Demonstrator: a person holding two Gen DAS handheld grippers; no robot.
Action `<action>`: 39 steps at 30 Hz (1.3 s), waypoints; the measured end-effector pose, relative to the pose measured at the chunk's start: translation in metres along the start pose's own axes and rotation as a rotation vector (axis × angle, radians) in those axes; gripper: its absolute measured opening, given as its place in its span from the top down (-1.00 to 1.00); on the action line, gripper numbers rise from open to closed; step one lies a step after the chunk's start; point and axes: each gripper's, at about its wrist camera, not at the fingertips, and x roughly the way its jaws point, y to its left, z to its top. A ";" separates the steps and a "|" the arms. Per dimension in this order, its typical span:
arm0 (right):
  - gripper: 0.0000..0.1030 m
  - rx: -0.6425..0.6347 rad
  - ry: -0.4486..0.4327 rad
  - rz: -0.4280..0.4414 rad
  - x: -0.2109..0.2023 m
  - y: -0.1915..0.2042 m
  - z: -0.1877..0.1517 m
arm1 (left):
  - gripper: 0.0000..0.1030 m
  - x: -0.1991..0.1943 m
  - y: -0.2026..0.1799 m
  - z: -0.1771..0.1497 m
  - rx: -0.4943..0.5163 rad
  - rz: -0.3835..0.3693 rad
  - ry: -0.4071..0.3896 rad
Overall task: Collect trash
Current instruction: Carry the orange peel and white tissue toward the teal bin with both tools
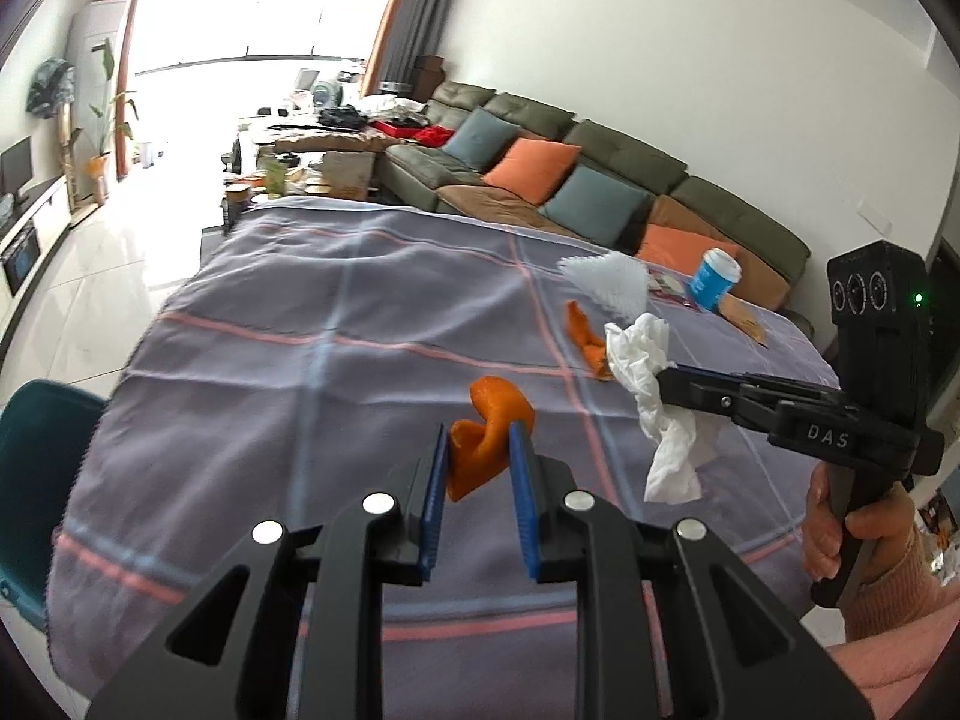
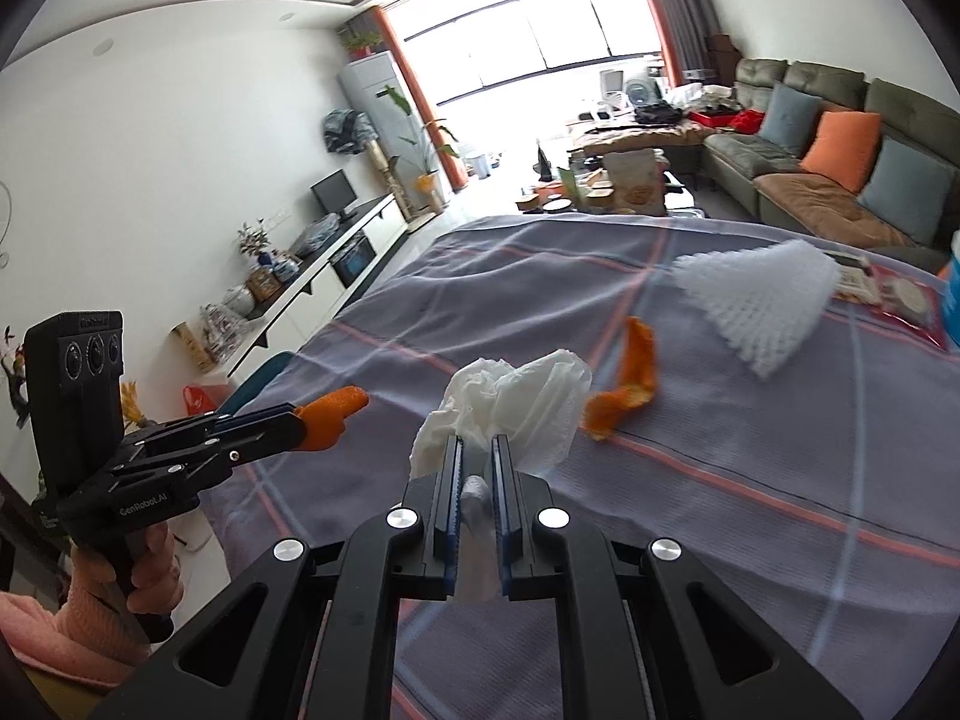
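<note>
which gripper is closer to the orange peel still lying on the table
Right. The right gripper, shut on a crumpled tissue, is just beside the loose orange peel. The left gripper, holding another peel piece, is farther off to the side.

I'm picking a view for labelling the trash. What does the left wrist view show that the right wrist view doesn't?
Only the left wrist view shows the blue paper cup whole and the brown scrap beside it. Only the right wrist view shows the TV cabinet along the wall and the red packet clearly. Both show the left gripper shut on an orange peel, the right gripper shut on a crumpled tissue, a second orange peel and the white foam net lying on the tablecloth.
</note>
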 end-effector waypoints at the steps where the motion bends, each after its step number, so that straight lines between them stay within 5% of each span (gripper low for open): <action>1: 0.81 -0.005 0.004 0.005 0.002 0.002 0.001 | 0.58 -0.003 0.005 -0.001 -0.013 0.004 -0.002; 39: 0.81 -0.145 0.100 0.163 0.071 0.077 0.015 | 0.59 -0.066 0.068 -0.018 -0.140 0.153 -0.091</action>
